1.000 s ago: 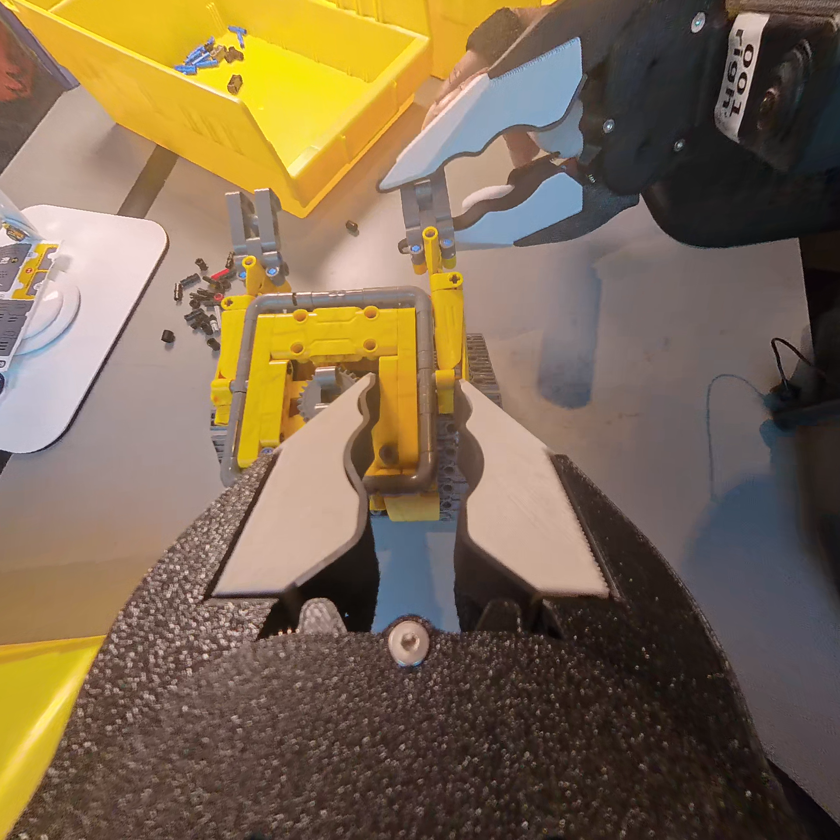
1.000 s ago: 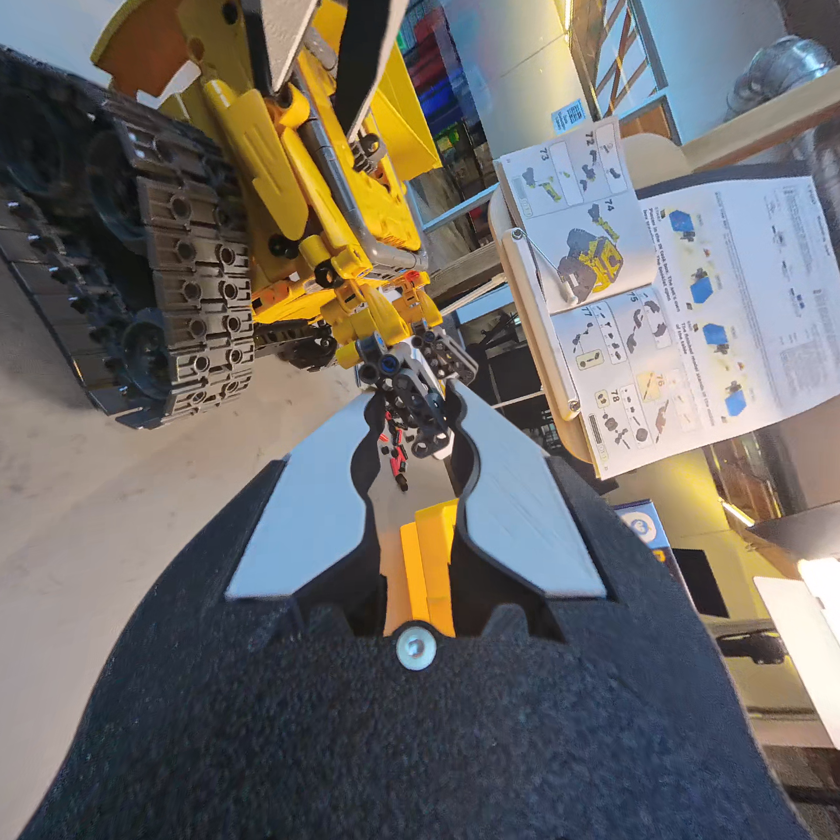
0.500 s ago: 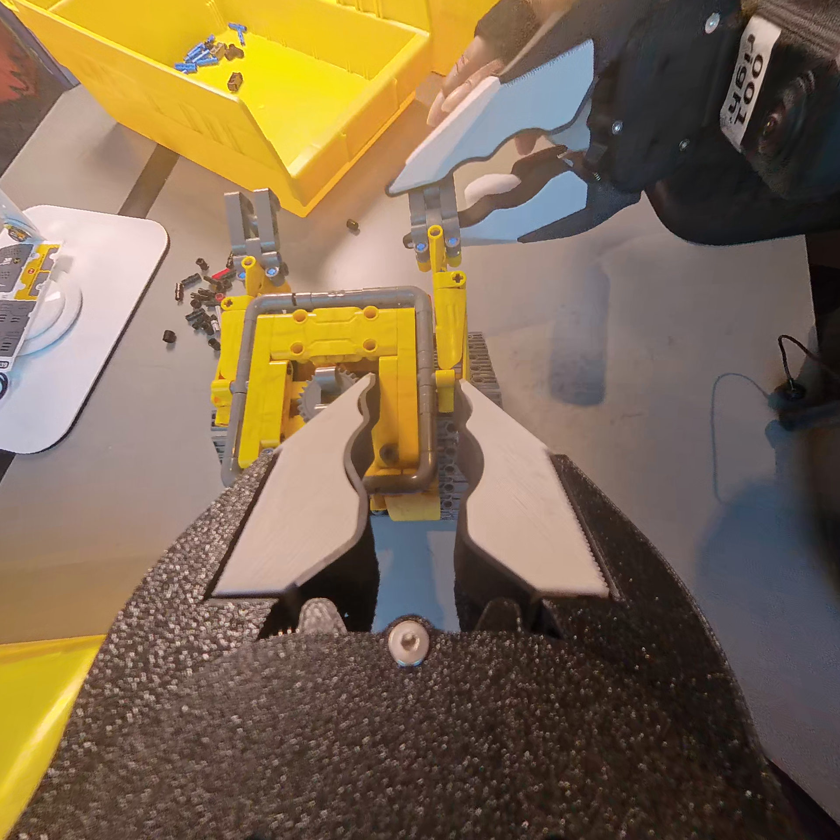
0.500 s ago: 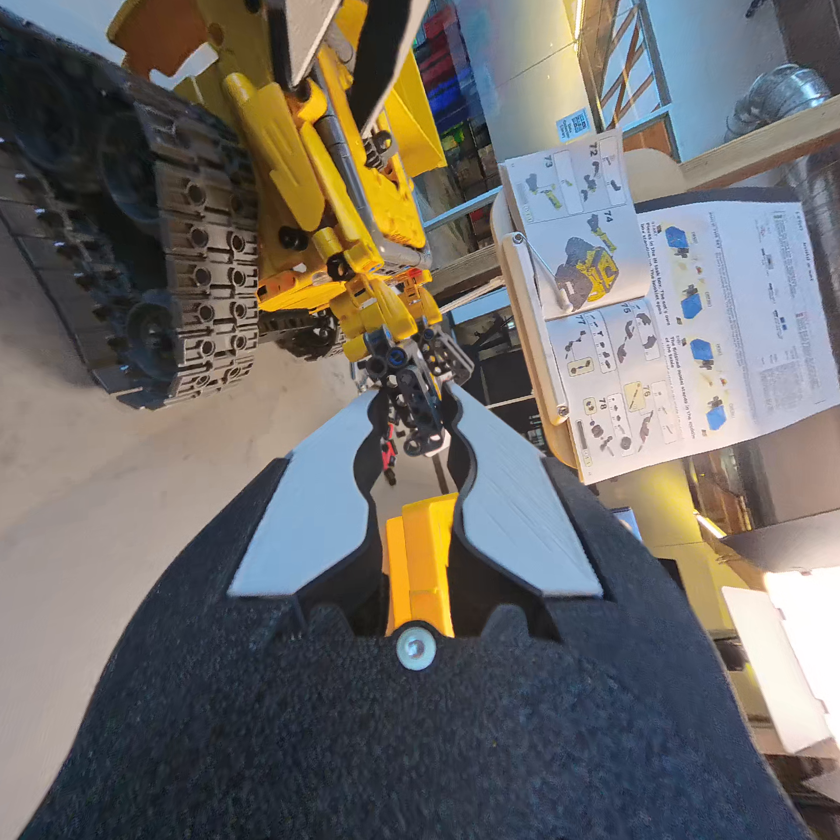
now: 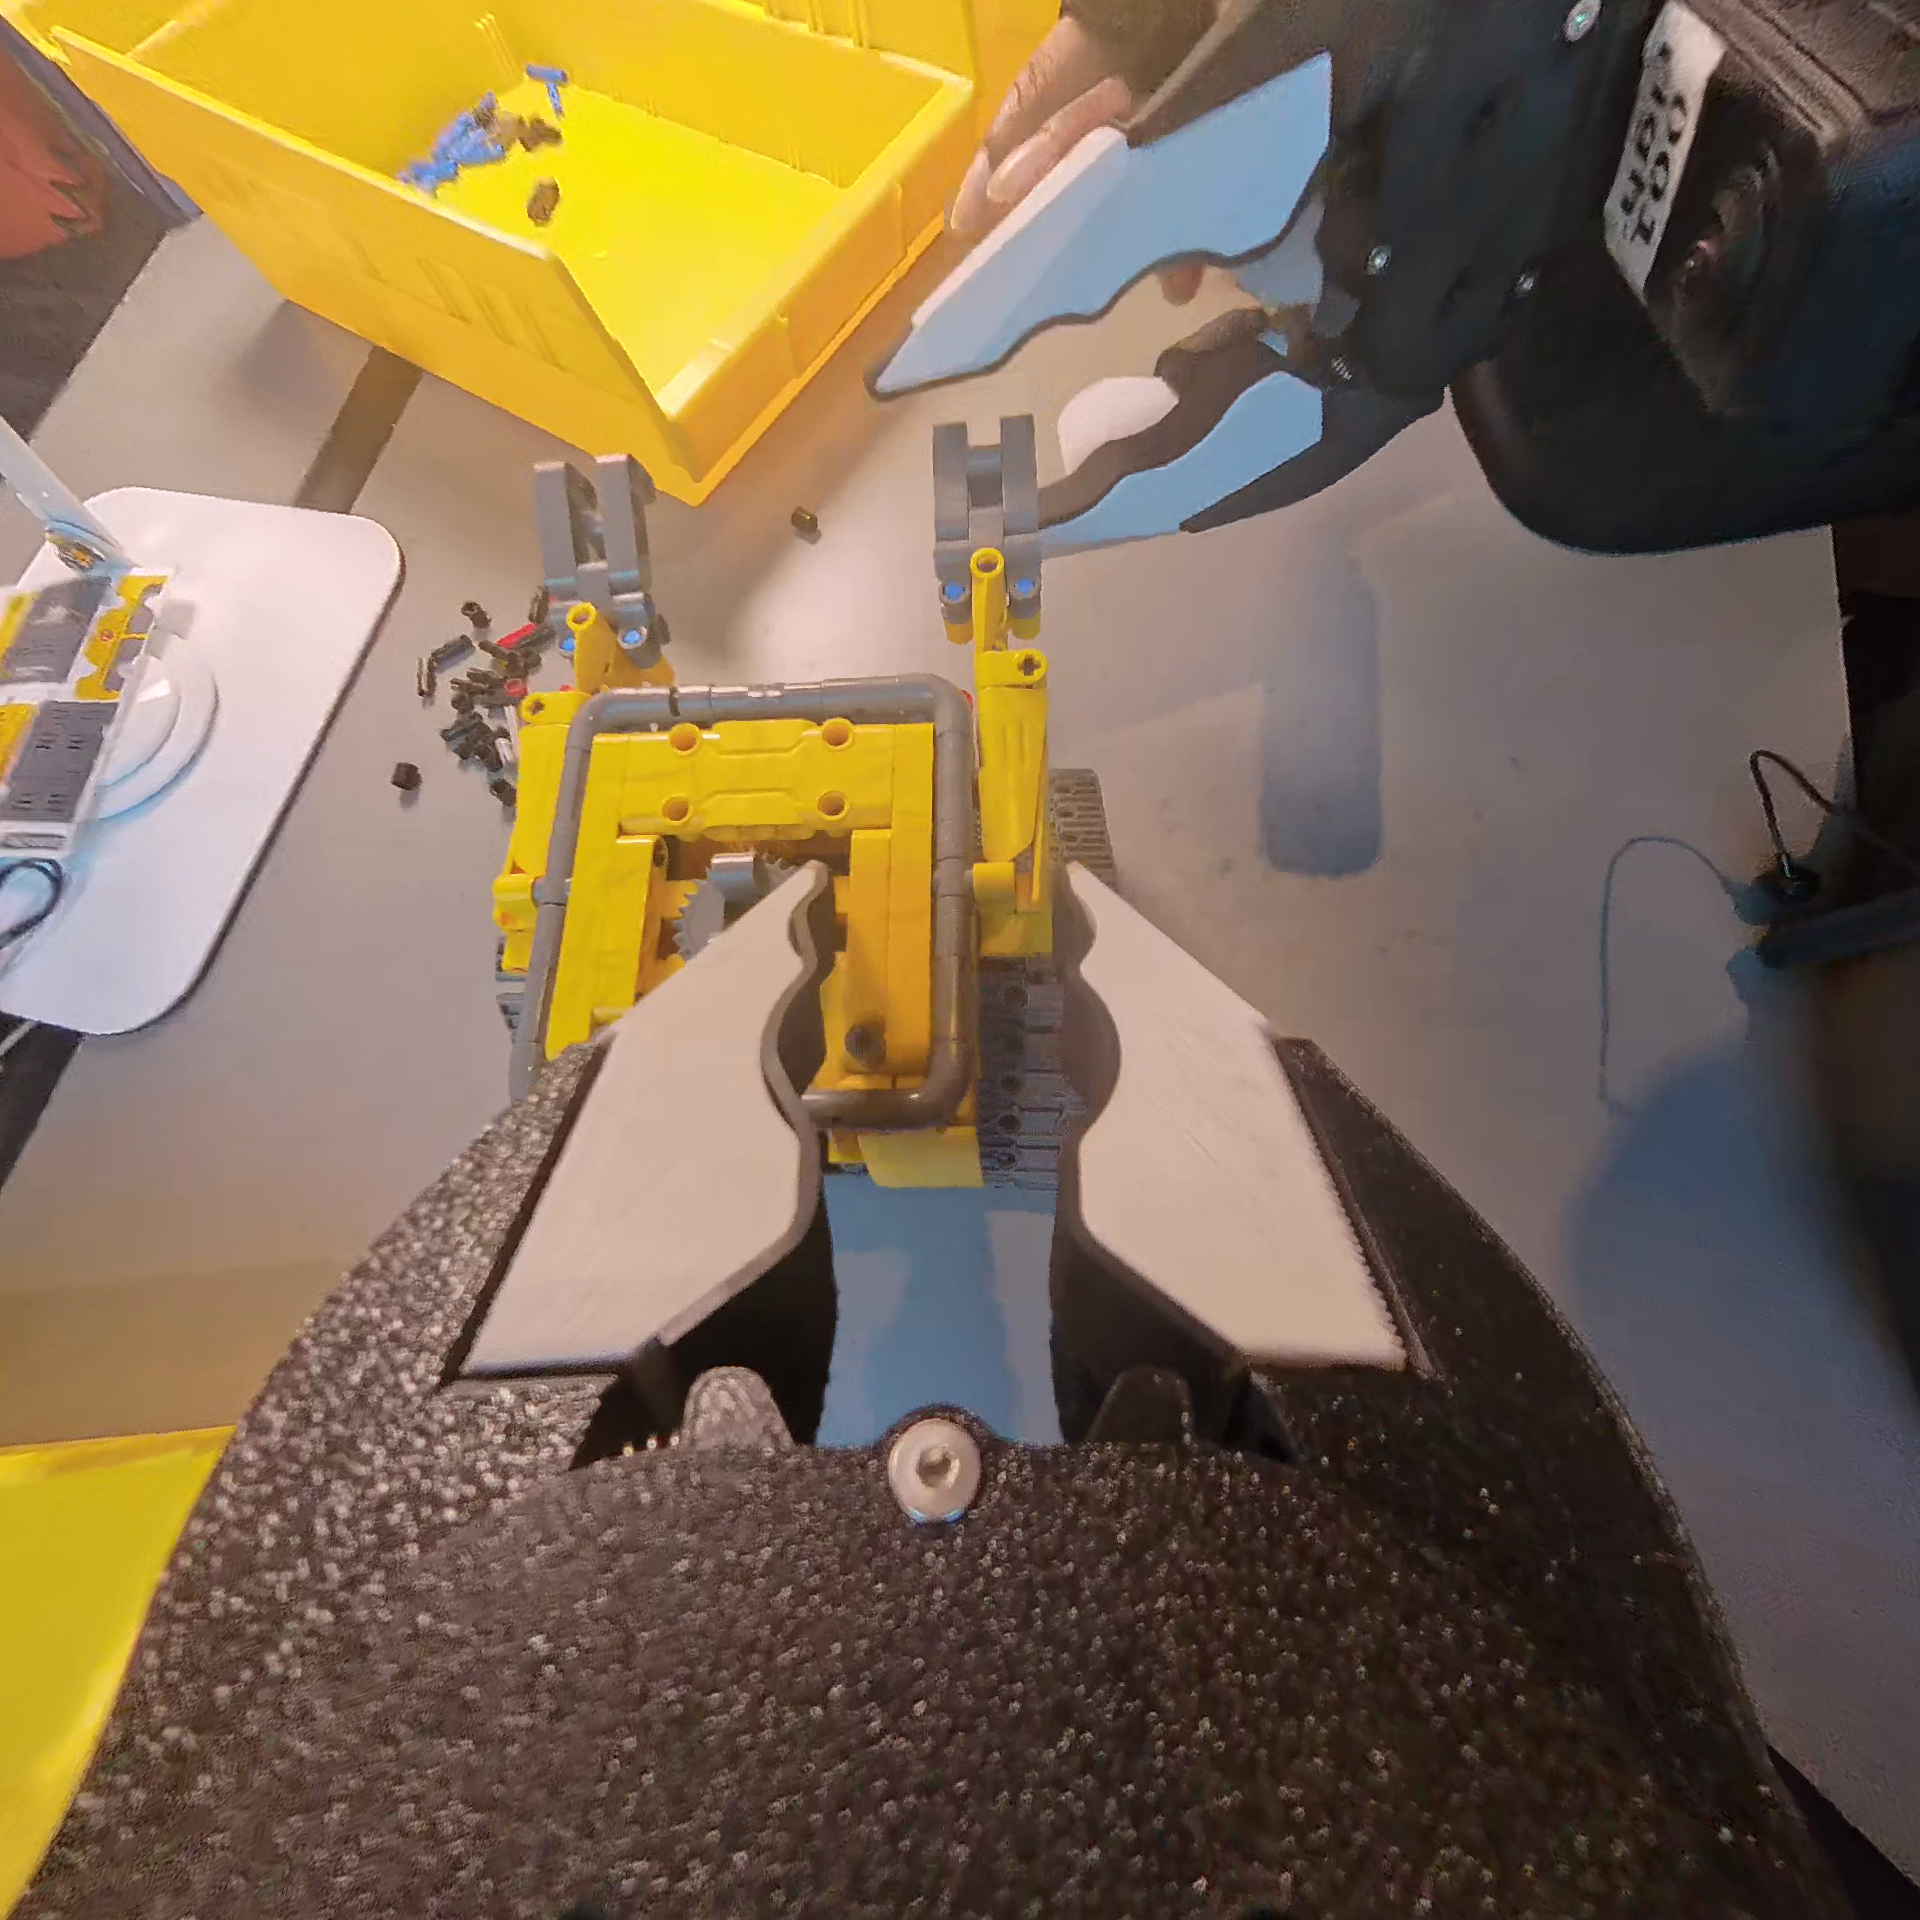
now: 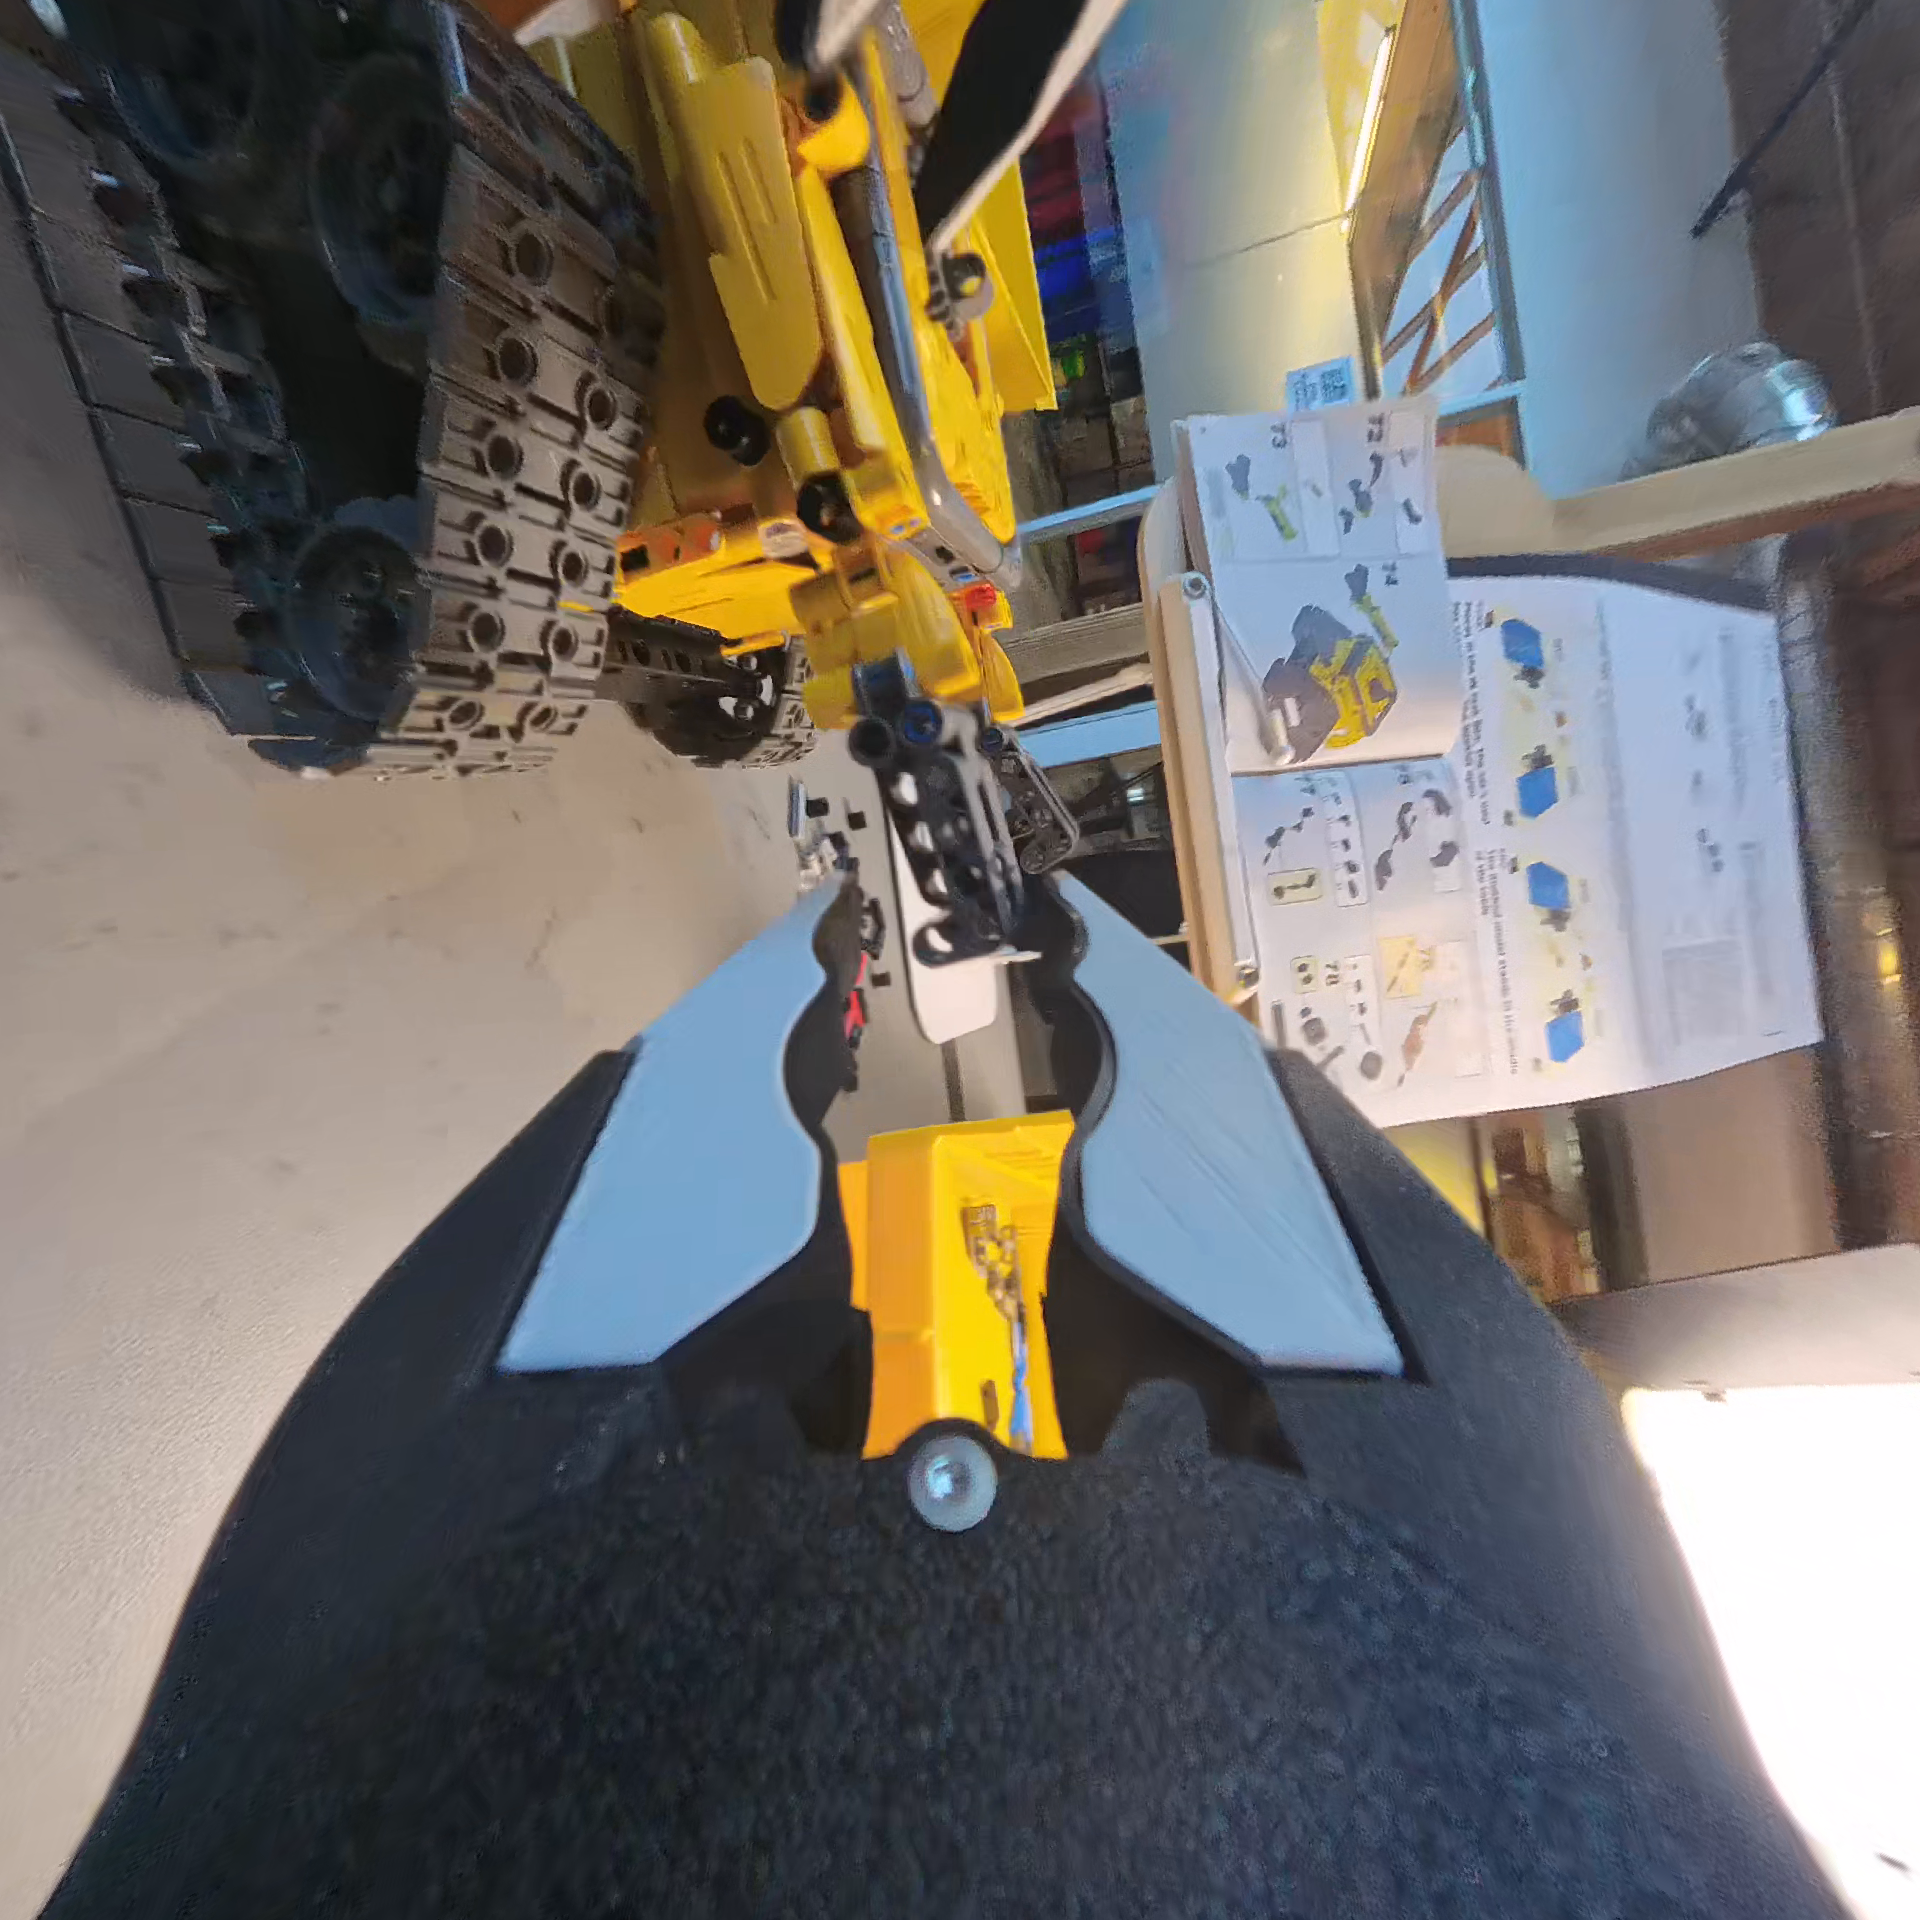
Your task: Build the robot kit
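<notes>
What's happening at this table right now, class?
A person holds two grippers over a yellow tracked toy vehicle built from bricks. The left gripper is clamped on its cab frame. The right gripper is open around the grey link arm at the front. A yellow bin, loose pins and an instruction booklet sit nearby.

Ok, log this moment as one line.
left gripper: shut on yellow tracked model | right gripper: open at grey link arm
</notes>
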Tool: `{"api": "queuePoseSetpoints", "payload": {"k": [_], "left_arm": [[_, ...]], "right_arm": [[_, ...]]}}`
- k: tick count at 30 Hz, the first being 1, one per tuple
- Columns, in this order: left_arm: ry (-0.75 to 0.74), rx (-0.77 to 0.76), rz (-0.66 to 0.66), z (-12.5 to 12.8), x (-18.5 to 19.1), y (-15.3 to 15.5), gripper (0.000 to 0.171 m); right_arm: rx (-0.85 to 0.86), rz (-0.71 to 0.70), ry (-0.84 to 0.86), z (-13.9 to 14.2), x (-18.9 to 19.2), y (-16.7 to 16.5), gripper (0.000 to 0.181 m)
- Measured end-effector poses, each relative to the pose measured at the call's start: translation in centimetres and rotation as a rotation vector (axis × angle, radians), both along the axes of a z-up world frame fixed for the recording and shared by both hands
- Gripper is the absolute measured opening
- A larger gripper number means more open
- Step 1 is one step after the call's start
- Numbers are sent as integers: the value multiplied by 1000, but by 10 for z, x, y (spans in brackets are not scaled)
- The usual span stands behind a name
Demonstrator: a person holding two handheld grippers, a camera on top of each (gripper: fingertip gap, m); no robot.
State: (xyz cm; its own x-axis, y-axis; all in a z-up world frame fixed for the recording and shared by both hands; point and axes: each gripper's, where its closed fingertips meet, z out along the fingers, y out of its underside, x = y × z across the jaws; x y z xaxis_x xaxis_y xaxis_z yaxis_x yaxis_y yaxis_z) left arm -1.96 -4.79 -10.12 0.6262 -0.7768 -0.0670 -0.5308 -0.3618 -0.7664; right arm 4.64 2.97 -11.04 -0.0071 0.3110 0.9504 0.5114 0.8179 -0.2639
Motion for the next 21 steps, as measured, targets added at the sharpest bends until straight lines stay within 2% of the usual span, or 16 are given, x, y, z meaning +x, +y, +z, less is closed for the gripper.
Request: {"api": "queuePoseSetpoints", "payload": {"k": [2,5,8,10,12,15,18,21], "left_arm": [[-35,55,8,14,-1,-3,42],[-116,132,68,36,-14,-5,48],[-256,217,180,51,-38,-5,64],[-359,272,267,51,-59,-4,77],[-447,293,318,42,-76,-4,91],[-523,217,303,15,-79,-2,113],[-575,181,259,-1,-66,4,117],[-505,156,230,-17,-47,9,117]], "right_arm": [[-77,-4,19,2,7,3,45],[-187,-10,89,13,19,6,52],[-373,-9,219,26,30,10,56],[-533,4,319,35,36,15,58],[-656,21,409,44,41,21,60],[-795,70,491,49,43,23,63],[-868,124,510,45,40,16,64],[-842,170,474,40,36,5,66]]}}
